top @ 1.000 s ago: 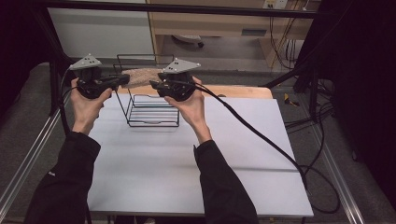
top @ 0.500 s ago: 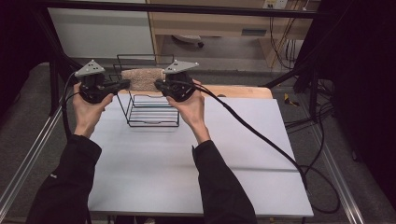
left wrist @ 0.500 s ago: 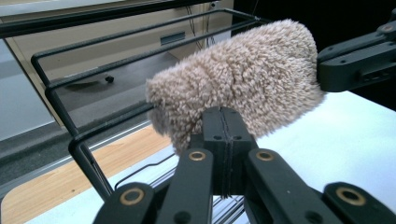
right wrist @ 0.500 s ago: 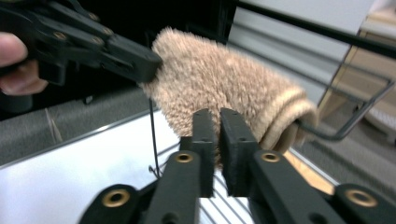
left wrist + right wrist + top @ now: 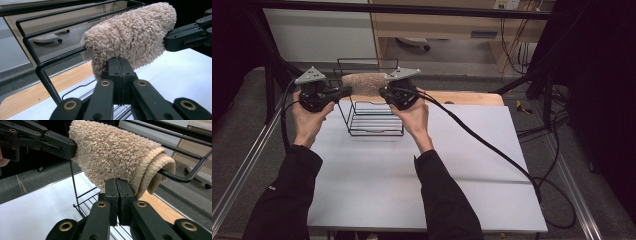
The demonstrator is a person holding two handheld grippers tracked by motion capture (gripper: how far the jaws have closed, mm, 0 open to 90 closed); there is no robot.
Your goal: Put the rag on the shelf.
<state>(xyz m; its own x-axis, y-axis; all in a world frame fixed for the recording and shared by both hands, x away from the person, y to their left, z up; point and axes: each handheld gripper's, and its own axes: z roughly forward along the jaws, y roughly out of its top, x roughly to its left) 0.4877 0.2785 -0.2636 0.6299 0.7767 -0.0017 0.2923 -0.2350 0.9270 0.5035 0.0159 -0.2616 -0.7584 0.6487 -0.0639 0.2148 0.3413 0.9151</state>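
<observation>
Beige towel (image 5: 363, 84) draped over top rail of black wire rack (image 5: 374, 120), table's 11 o'clock; left gripper (image 5: 343, 91) pinches one end, right gripper (image 5: 384, 93) clamped on other, likely keeping cloth taut, level along rail

bg only: white tabletop (image 5: 452, 165), wood strip (image 5: 472, 97) along its far edge

wooden cabinet (image 5: 447, 25) behind, cables (image 5: 512, 35) hanging at right, grey floor (image 5: 242, 125) either side.

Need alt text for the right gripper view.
A beige towel hangs over the black wire rack, the right gripper pinching its near edge. The left gripper holds its far end above the white table.
</observation>
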